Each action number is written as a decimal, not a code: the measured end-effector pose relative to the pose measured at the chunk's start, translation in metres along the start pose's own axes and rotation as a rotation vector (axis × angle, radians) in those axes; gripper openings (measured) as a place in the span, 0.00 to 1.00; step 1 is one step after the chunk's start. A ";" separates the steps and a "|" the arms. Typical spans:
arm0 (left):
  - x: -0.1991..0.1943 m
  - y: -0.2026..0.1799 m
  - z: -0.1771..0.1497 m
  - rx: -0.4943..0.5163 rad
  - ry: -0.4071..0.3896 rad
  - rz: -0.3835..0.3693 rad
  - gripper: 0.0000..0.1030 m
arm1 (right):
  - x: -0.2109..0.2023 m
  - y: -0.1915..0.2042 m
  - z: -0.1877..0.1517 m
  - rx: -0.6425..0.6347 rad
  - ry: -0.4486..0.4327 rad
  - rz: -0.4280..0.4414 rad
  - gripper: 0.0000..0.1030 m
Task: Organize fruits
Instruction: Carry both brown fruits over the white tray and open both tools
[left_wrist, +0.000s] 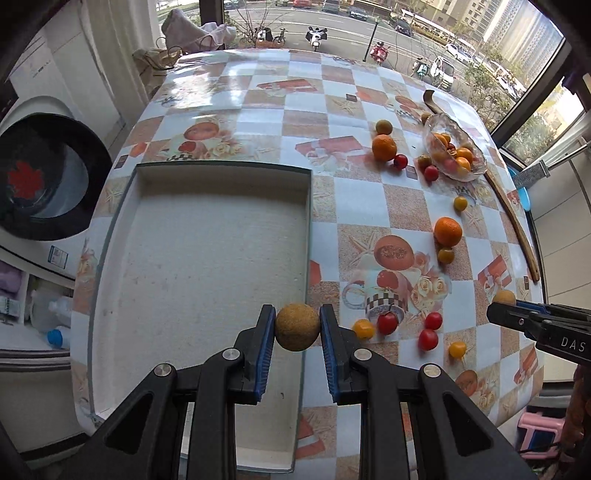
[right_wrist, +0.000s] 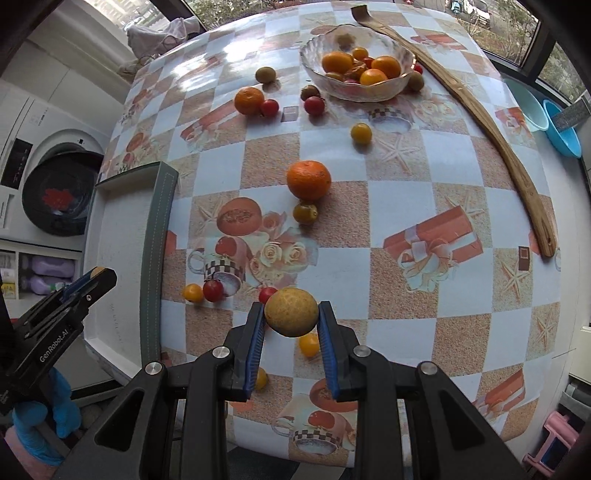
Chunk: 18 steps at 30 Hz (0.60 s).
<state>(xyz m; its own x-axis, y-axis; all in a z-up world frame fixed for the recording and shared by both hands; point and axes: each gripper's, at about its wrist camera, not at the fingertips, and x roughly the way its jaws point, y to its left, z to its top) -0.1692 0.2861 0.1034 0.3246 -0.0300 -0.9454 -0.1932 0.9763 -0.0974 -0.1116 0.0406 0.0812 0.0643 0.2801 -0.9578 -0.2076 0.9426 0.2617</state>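
Note:
My left gripper is shut on a brown longan and holds it over the right edge of a shallow white tray. My right gripper is shut on a second, yellowish longan above the table's near edge. A glass bowl at the far right holds several oranges and tomatoes. Two loose oranges and several red and yellow cherry tomatoes lie scattered on the checked tablecloth. The right gripper also shows in the left wrist view, the left in the right wrist view.
A long curved wooden stick lies along the table's right side. A washing machine stands left of the table. Blue basins sit by the window at right. A pink stool is on the floor.

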 end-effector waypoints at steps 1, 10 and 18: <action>-0.001 0.010 -0.003 -0.016 -0.002 0.014 0.25 | 0.002 0.010 0.004 -0.023 0.004 0.007 0.30; 0.002 0.093 -0.032 -0.176 0.026 0.125 0.25 | 0.033 0.117 0.023 -0.245 0.063 0.069 0.30; 0.026 0.121 -0.048 -0.210 0.075 0.170 0.25 | 0.080 0.187 0.030 -0.380 0.143 0.080 0.30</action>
<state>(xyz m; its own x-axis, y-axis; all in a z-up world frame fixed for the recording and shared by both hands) -0.2287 0.3936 0.0521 0.2026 0.1072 -0.9734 -0.4296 0.9030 0.0100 -0.1157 0.2450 0.0575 -0.0972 0.2963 -0.9501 -0.5539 0.7770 0.2990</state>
